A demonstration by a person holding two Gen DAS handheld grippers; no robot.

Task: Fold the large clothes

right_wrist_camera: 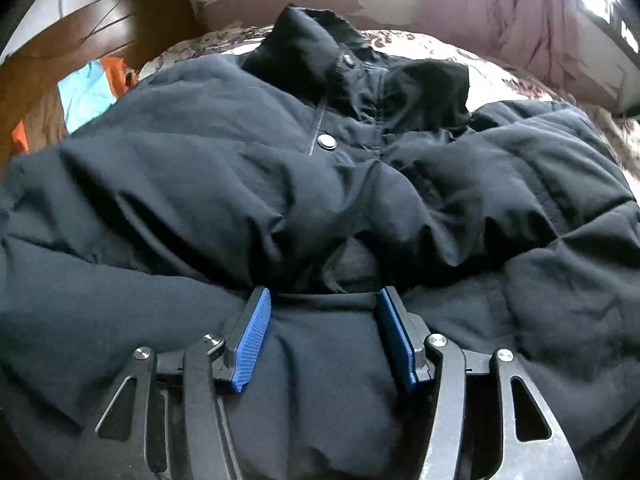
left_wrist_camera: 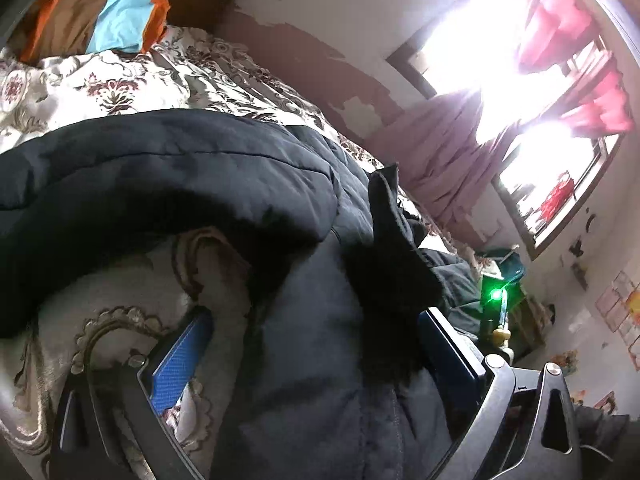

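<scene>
Right wrist view shows the jacket collar and right gripper spread; left wrist view shows the left gripper spread around a jacket fold.

The padded jacket is showing dark navy, nearly black at its collar, with a silver-grey snap. The gripper pads are showing bright ribbed blue on black frames. The bedspread is wearing a maroon and grey floral damask print on cream. The pillow is showing stripes of orange, brown and sky blue. The curtains are glowing pink-red, and the headboard is looking reddish brown.
</scene>
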